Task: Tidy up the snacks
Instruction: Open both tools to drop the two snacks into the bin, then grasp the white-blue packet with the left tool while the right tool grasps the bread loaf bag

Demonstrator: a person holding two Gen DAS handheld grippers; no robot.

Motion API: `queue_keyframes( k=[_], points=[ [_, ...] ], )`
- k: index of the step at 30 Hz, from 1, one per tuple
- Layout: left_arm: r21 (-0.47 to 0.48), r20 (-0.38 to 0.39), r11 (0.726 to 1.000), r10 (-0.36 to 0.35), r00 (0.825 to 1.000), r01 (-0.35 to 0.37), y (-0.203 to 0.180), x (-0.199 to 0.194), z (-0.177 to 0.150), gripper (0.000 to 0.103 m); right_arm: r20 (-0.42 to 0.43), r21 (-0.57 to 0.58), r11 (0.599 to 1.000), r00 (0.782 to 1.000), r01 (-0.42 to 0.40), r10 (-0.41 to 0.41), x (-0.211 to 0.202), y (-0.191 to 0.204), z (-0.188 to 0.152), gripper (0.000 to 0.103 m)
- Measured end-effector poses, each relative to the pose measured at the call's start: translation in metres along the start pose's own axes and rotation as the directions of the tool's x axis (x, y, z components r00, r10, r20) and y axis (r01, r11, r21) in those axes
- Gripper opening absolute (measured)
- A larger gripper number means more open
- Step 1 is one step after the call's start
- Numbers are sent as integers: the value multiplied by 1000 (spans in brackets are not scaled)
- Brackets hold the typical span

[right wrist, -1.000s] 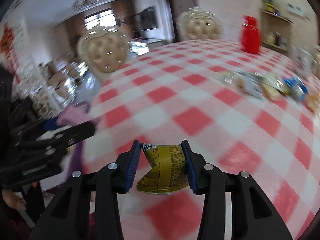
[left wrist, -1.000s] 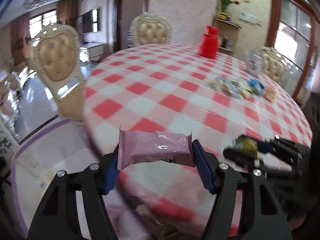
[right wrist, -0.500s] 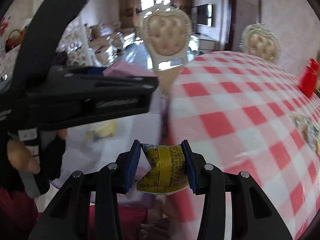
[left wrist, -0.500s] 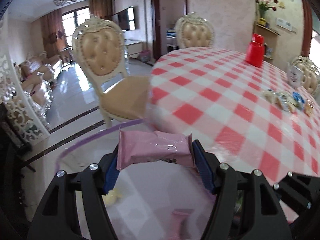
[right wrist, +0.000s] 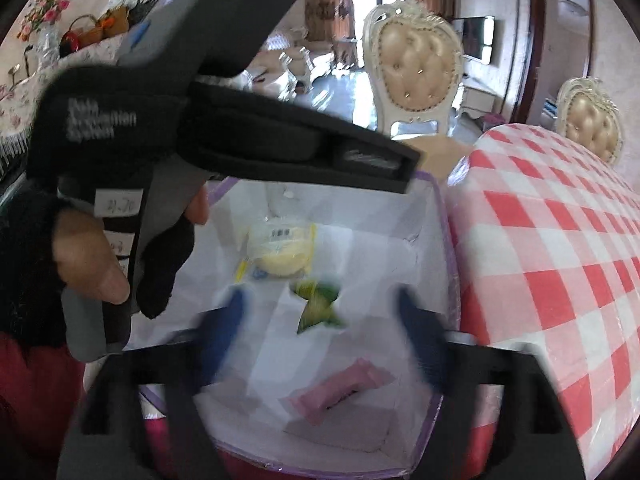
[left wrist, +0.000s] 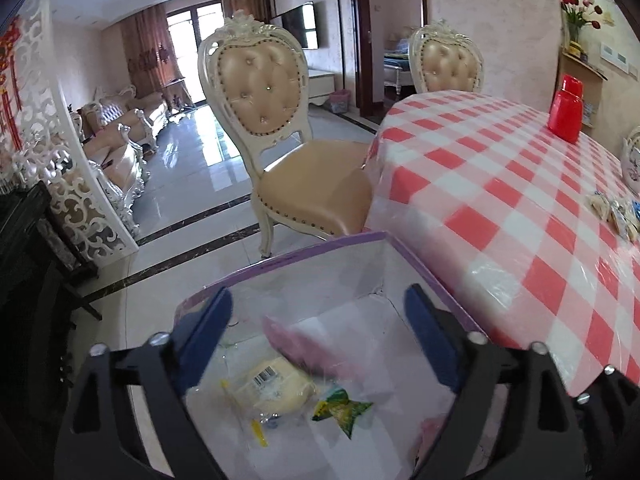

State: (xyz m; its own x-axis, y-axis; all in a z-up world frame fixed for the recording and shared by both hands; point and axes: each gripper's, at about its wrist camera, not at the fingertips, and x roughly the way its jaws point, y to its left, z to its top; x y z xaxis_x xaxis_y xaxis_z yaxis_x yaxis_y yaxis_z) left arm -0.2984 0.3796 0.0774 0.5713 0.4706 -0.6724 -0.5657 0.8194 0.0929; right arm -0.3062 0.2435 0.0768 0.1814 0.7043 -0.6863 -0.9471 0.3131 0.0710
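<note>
Snacks: pink packet [left wrist: 308,350], green packet [right wrist: 316,306] below both tools, in box [left wrist: 320,250] | tools opening, empty

A bin [left wrist: 320,256] stands beside the surface [left wrist: 500,184]; three snack packets lie inside, a chair [left wrist: 288,168] behind.

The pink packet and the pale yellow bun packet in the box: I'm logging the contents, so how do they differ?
The pink packet is opaque, flat and oblong; the pale yellow bun packet is clear wrap around a round bun. The bun packet shows a barcode label; the pink one shows none. Both lie loose inside the purple-rimmed box.
</note>
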Motion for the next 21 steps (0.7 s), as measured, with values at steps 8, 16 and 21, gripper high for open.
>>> queue_keyframes(
  k=[8,16,21],
  points=[
    [23,49,1000,19,999,-20,-35,-15,3,99,72,103,987,989,123,-131,-46,-52,-17,83],
    [57,78,937,-349,934,345,-165,-49,12,101,140,312,881,900,356,-414,-131,-151,-77,88],
    [139,-16,856,-500,866,497,-283,-31,17,101,1,487,706,808,515,-590,-181,-237,-134,88]
  ],
)
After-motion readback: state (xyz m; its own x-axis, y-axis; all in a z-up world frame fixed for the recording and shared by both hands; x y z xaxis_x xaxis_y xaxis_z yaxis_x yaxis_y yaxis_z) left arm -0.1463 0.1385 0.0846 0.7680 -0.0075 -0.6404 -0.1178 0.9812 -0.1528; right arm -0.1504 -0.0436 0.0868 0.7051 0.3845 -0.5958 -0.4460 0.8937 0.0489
